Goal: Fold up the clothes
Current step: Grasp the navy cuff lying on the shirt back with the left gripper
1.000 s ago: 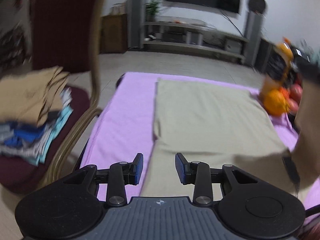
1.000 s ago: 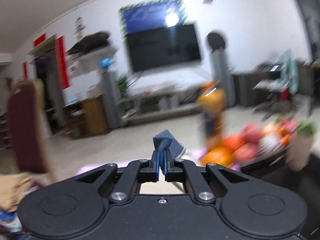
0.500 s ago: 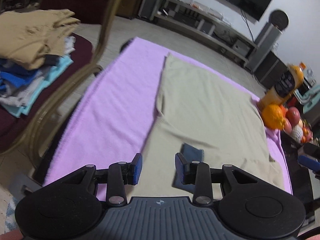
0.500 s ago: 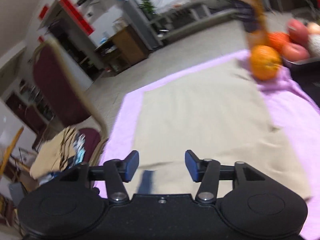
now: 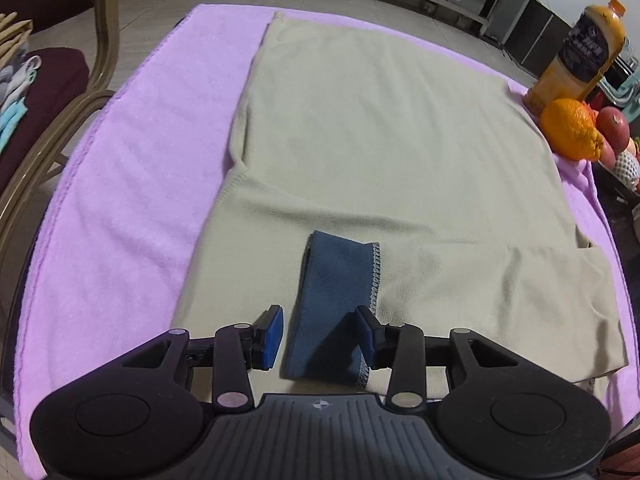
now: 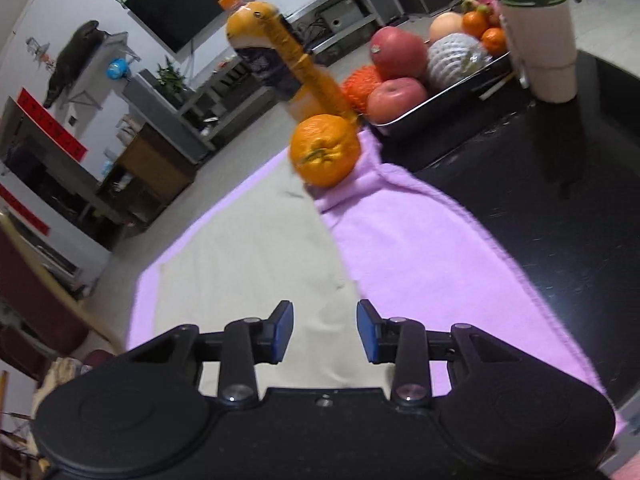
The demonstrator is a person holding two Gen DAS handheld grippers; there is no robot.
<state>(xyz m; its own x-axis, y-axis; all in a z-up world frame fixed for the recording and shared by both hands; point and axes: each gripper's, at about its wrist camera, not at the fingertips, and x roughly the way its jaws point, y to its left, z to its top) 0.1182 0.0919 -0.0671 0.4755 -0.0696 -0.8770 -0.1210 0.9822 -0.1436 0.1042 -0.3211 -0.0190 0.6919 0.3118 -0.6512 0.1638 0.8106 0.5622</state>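
Observation:
A beige garment point(image 5: 380, 128) lies flat on a purple towel point(image 5: 132, 184) over the table, its near sleeve folded inward with a dark blue cuff point(image 5: 336, 300) on top. My left gripper point(image 5: 320, 338) is open and empty, its jaws on either side of the blue cuff, just above it. In the right wrist view the beige garment point(image 6: 256, 264) and the purple towel point(image 6: 420, 264) show again. My right gripper point(image 6: 325, 332) is open and empty above the garment's right edge.
An orange point(image 5: 572, 128), an orange juice bottle point(image 5: 580, 56) and apples stand at the table's right. The right wrist view shows a metal fruit tray point(image 6: 436, 96), a beige cup with a green lid point(image 6: 536, 36) and the black tabletop point(image 6: 580, 240). A chair with stacked clothes point(image 5: 16, 92) stands left.
My right gripper opened and let go of the blue cuff, which now lies on the garment. It swung right toward the fruit. My left gripper moved lower and closer over the cuff.

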